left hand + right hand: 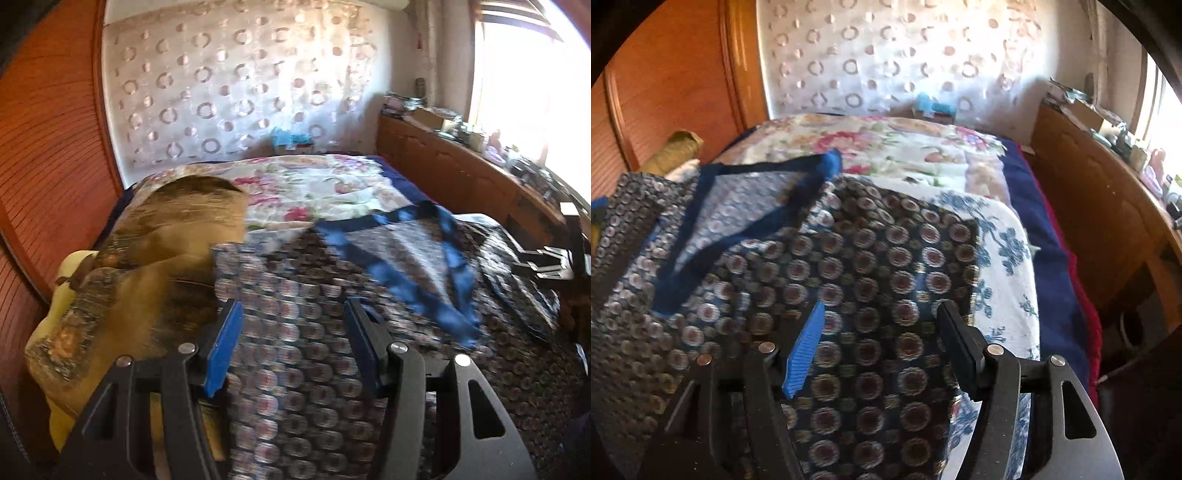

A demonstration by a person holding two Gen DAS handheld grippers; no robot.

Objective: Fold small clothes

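Observation:
A dark garment point(280, 266) printed with small round medallions lies spread over the bed. Part of it is turned back, showing a paler inside and a bright blue trim point(458, 280). My left gripper point(291, 306) hovers over the garment's near left part, its blue-padded jaws apart with nothing held. In the right wrist view the same garment point(886, 251) fills the foreground, with its blue trim point(757, 229) folded over at the left. My right gripper point(882, 306) stands open above the cloth near its right edge, and nothing is pinched between the pads.
An ochre cushion point(147, 258) lies to the left against a wooden wardrobe point(44, 147). A floral bedspread point(314, 184) covers the far bed, and a blue-and-white cloth point(1004, 251) lies under the garment. A cluttered wooden sideboard point(1089, 192) runs along the right under a bright window.

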